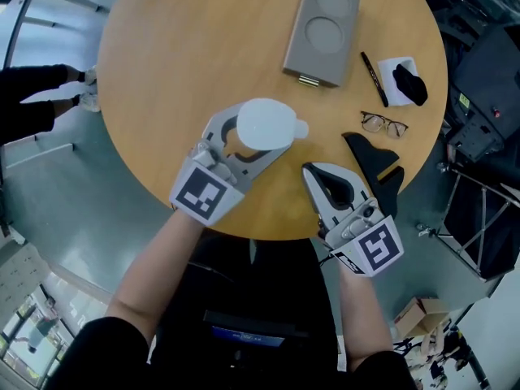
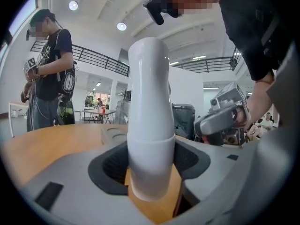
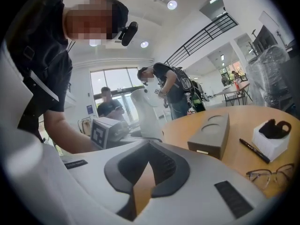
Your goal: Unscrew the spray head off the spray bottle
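Left gripper clamps spray bottle; only its view shows contact.

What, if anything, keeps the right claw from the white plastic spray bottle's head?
Probably yes: the right claw sits beside the white plastic spray bottle, only air between, though its jaws are shut.

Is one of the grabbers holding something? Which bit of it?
The left gripper holds the white spray bottle by the lower part of its body. The right gripper is shut and holds nothing.
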